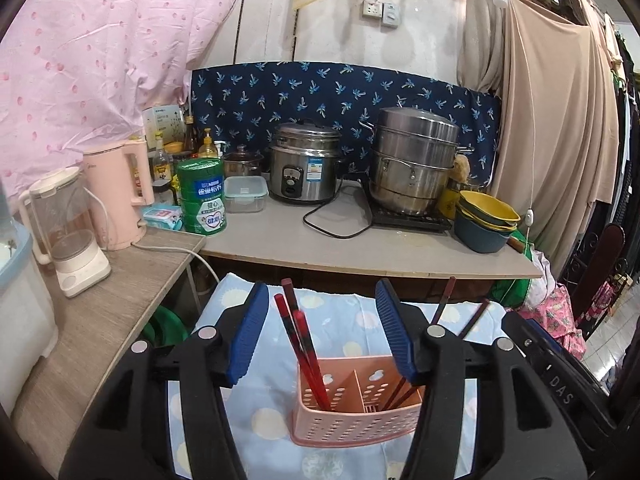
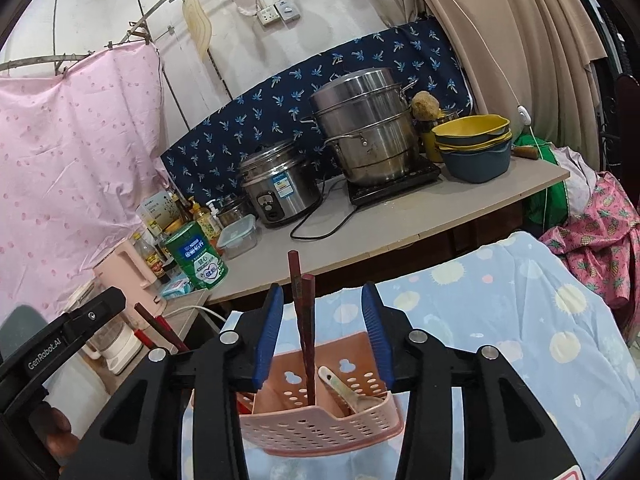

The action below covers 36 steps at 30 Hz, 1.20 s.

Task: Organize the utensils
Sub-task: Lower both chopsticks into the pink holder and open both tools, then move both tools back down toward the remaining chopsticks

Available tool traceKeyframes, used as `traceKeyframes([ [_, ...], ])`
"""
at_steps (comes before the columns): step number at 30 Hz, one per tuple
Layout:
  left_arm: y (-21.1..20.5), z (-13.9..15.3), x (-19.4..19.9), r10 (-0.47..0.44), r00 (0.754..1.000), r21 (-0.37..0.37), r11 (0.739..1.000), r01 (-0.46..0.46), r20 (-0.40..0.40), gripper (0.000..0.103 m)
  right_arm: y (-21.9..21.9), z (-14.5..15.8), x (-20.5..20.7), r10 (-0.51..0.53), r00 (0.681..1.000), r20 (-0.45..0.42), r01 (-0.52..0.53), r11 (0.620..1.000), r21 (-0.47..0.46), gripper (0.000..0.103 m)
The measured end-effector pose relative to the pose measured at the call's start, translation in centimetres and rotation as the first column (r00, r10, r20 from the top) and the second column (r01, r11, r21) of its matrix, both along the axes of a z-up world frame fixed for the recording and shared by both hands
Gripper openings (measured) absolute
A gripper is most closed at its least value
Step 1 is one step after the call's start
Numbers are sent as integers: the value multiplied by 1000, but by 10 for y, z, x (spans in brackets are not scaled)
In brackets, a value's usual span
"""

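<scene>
On the countertop (image 1: 360, 252) behind the work spot: rice cooker (image 1: 304, 168), stacked steel steamer pot (image 1: 414, 160) on an induction plate, yellow and blue bowls (image 1: 486, 216), green tin (image 1: 201, 196), clear lidded container (image 1: 245, 194), pink kettle (image 1: 118, 192), blender (image 1: 68, 228) on the side shelf. Dark blue printed cloth covers the wall behind. Nothing blocks either gripper's path.

Pink perforated utensil holder (image 1: 356, 412) sits on a light blue patterned cloth (image 2: 520, 320), just ahead of both grippers. It is divided into compartments. Red chopsticks (image 1: 298, 340) lean in its left compartment; a darker pair (image 2: 304, 320) stands in another; a pale spoon (image 2: 348, 394) lies tilted in the right section.

Left gripper (image 1: 322, 328): released, pads clear of the red chopsticks between them. Right gripper (image 2: 322, 336): released, dark pair standing free between its pads.
</scene>
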<state>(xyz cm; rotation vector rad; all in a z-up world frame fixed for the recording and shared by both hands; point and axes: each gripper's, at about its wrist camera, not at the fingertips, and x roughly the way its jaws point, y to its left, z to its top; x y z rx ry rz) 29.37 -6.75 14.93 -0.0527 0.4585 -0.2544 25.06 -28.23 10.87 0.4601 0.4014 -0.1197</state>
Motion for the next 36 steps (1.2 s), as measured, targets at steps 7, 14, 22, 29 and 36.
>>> traceKeyframes([
  [7, 4, 0, -8, 4, 1000, 5, 1000, -4, -19, 53, 2, 5, -15, 7, 1000, 9, -7, 1000, -7, 41],
  [14, 9, -6, -30, -4, 999, 17, 1000, 5, -40, 53, 8, 4, -43, 20, 1000, 6, -20, 1000, 4, 45],
  [22, 15, -26, -64, -25, 995, 39, 999, 29, -93, 54, 20, -8, -81, 37, 999, -24, -37, 999, 19, 45],
  [29, 23, -59, -98, -45, 985, 55, 997, 54, -164, 54, 29, -38, -127, 46, 994, -97, -44, 999, 16, 45],
  [36, 29, -107, -131, -55, 960, 72, 994, 78, -273, 56, 38, -84, -167, 73, 971, -228, -74, 997, 4, 45],
])
